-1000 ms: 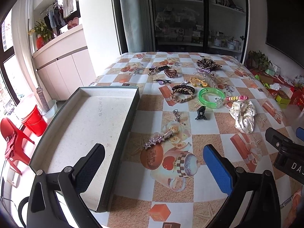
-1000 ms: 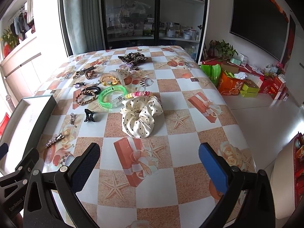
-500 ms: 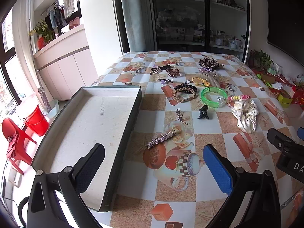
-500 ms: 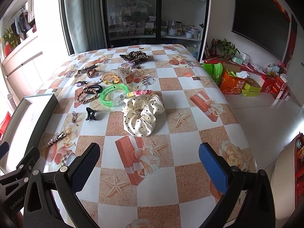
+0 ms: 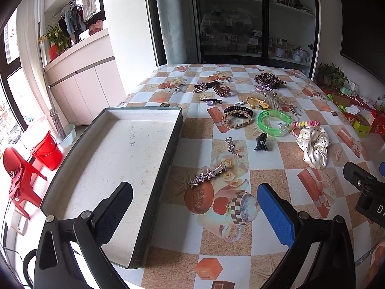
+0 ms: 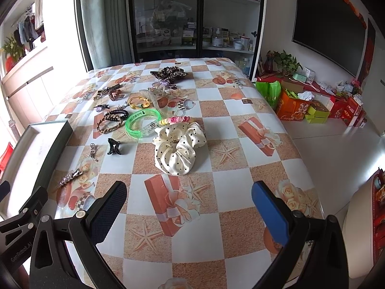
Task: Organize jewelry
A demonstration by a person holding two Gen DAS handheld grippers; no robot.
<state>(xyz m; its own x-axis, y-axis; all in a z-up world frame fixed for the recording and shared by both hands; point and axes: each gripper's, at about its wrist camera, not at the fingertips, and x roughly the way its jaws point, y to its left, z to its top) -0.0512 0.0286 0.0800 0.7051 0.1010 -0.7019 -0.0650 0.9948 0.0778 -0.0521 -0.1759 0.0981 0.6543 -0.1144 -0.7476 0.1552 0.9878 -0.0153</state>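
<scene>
An empty dark-rimmed tray (image 5: 156,168) lies at the table's left; it also shows in the right wrist view (image 6: 51,144). Jewelry is scattered on the patterned tablecloth: a star hair clip (image 5: 207,175) (image 6: 71,175), a black claw clip (image 5: 261,142) (image 6: 113,146), a green bangle (image 5: 273,122) (image 6: 142,121), a cream dotted scrunchie (image 5: 314,147) (image 6: 179,148), a braided bracelet (image 5: 237,119) (image 6: 109,122) and several more pieces farther back. My left gripper (image 5: 195,209) is open and empty above the tray's right rim, near the star clip. My right gripper (image 6: 189,207) is open and empty in front of the scrunchie.
A leopard scrunchie (image 6: 168,72) and a pale claw clip (image 5: 272,100) lie at the far end. Glass cabinets stand behind the table. Boxes and bags (image 6: 298,106) sit on the floor to the right. A red chair (image 5: 19,178) and bucket (image 5: 47,150) stand at left.
Both grippers have drawn back and risen slightly, so the table items look a little farther away. Both stay open. Nothing on the table has moved.
</scene>
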